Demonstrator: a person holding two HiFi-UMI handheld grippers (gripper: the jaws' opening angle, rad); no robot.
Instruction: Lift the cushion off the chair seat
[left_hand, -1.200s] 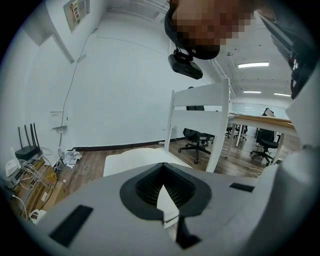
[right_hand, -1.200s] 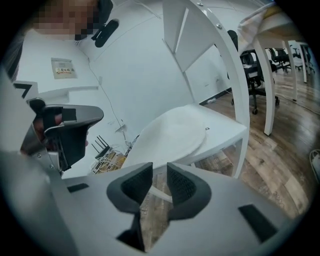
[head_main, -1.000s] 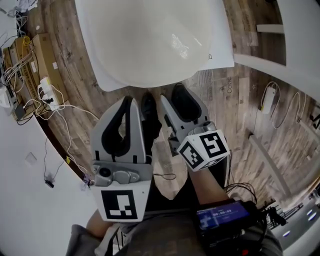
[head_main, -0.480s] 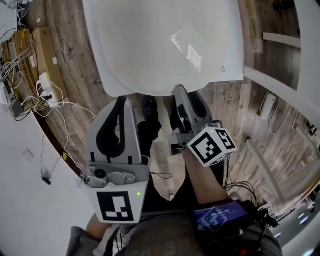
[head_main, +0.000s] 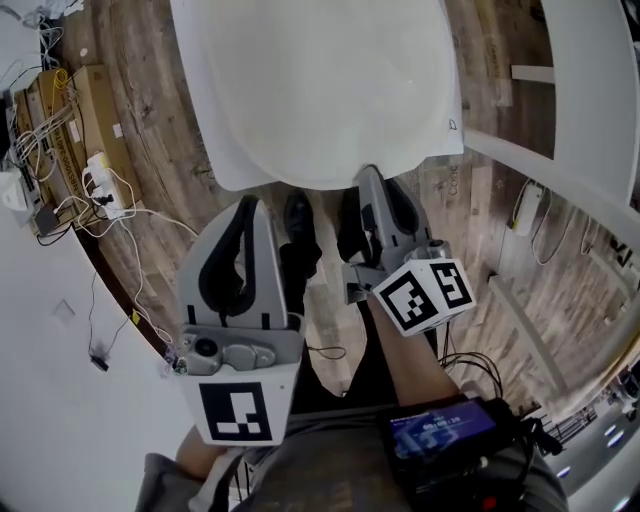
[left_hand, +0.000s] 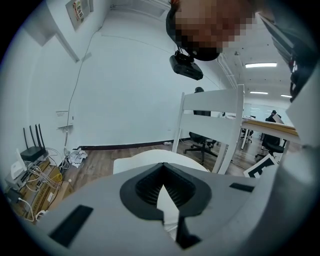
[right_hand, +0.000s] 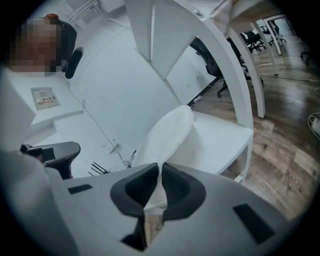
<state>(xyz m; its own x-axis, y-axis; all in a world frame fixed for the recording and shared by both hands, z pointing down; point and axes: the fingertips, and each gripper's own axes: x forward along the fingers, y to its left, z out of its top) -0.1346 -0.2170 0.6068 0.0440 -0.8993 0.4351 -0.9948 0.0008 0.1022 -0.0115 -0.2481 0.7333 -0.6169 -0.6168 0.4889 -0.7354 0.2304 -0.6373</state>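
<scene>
Right gripper (head_main: 368, 178) jaws clamped on the near edge of the white cushion (head_main: 320, 90); the right gripper view shows the fabric pinched flat between the black pads. Cushion is up off the white chair seat (right_hand: 220, 142), tilted, its far end hanging over the seat. Left gripper (head_main: 257, 203) sits just below the cushion's near edge, left of the right gripper. Its jaw tips are together, nothing clearly gripped. A thin pale sliver shows in the gap; can't tell what it is. Chair back (left_hand: 212, 115) stands upright beyond the cushion in the left gripper view. Wood plank floor (head_main: 150, 140) under the cushion. Person's dark shoe (head_main: 297, 215) just below the cushion, between the grippers. Cardboard boxes (head_main: 85, 110) and a white power strip (head_main: 102, 185) with loose cables are well left of the cushion, by the wall.
</scene>
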